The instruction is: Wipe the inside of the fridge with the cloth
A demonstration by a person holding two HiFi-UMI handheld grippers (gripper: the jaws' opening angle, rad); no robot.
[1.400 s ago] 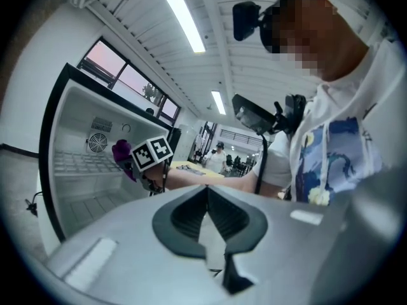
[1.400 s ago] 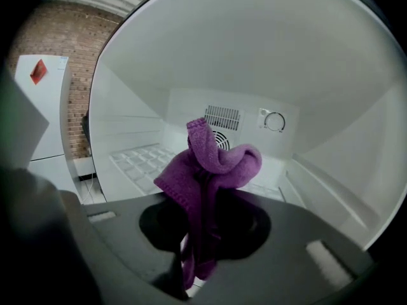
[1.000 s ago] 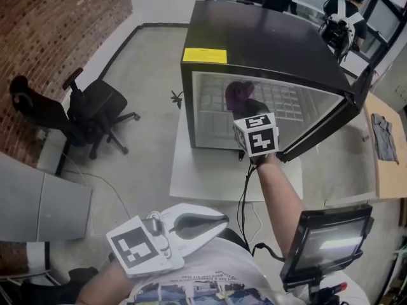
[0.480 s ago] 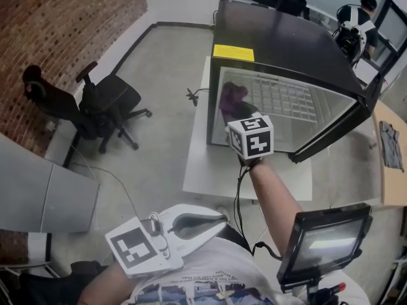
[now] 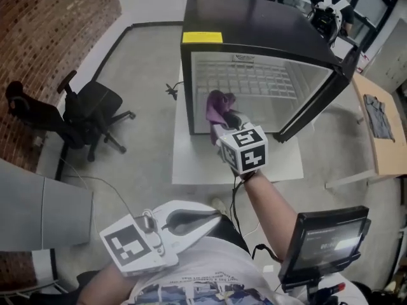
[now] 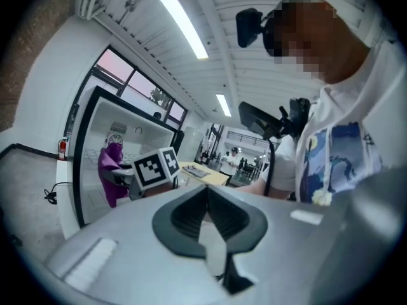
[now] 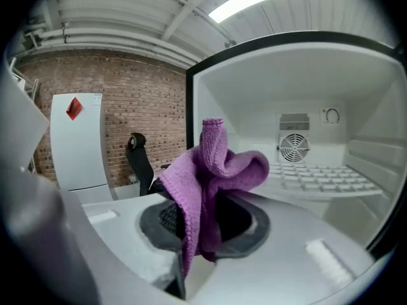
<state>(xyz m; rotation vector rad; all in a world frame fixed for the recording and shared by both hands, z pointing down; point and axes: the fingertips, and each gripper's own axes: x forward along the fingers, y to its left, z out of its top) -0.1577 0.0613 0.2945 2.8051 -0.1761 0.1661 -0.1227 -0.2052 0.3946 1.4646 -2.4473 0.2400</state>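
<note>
Fridge (image 5: 254, 24) stands open, so wiping looks under way. The right gripper (image 5: 222, 122), clamped on the purple cloth (image 5: 216, 105), holds it at the mouth near the left wall. By the chest, the left gripper (image 5: 213, 220) has its jaws together on nothing. Next, the cloth needs pressing flat against an inner wall.

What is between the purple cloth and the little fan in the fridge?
Nothing stands there. In the right gripper view, only bare white fridge wall separates the cloth from the fan.

Purple cloth (image 7: 216, 164), black fridge (image 5: 254, 18)
</note>
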